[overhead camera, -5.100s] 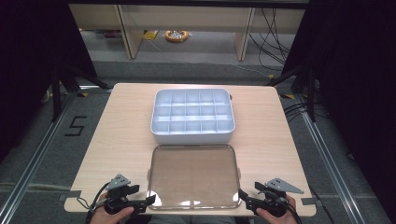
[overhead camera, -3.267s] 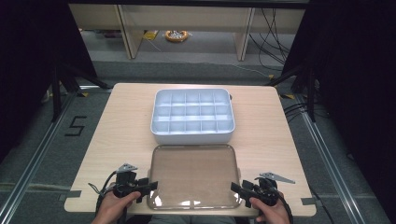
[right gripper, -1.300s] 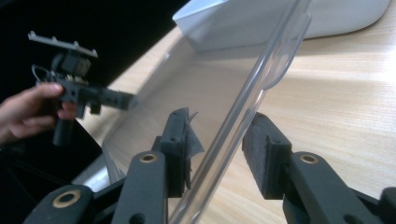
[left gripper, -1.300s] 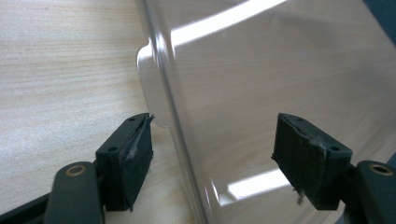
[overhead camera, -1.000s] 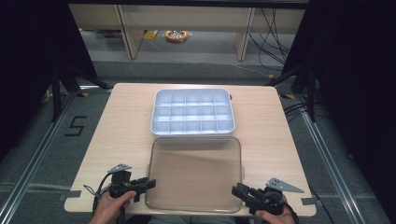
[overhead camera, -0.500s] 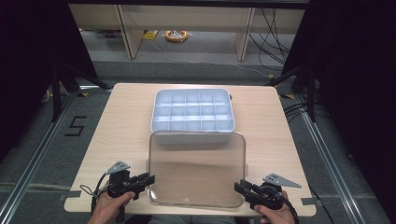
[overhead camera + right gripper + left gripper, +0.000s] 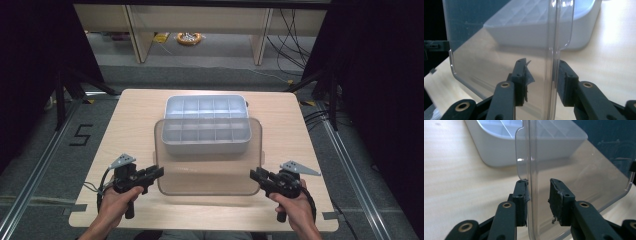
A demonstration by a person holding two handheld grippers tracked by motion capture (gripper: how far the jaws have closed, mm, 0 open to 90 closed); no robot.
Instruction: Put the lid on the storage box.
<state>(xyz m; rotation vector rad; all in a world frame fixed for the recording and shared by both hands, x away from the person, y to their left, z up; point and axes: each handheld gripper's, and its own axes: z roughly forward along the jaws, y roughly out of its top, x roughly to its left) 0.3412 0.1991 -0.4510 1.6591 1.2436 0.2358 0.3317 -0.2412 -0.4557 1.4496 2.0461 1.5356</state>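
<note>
A clear plastic lid (image 7: 207, 162) hangs tilted above the table, its far edge over the near half of a white compartment box (image 7: 205, 105). My left gripper (image 7: 160, 171) is shut on the lid's left rim and my right gripper (image 7: 253, 173) on its right rim. In the left gripper view the jaws (image 7: 537, 195) straddle the rim of the lid (image 7: 579, 170), with the box (image 7: 496, 147) beyond. The right gripper view has the jaws (image 7: 542, 72) clamped over the edge of the lid (image 7: 499, 50), with the box (image 7: 584, 30) behind it.
The light wooden table (image 7: 135, 115) carries the box at its middle back. Bare wood lies to both sides of the box and along the front edge. Dark curtains flank the table, and cables lie on the floor behind it.
The lid lay flat on the table in front of the box. Both grippers closed on its sides, raised it and carried it away from the person until it overlaps the box.
</note>
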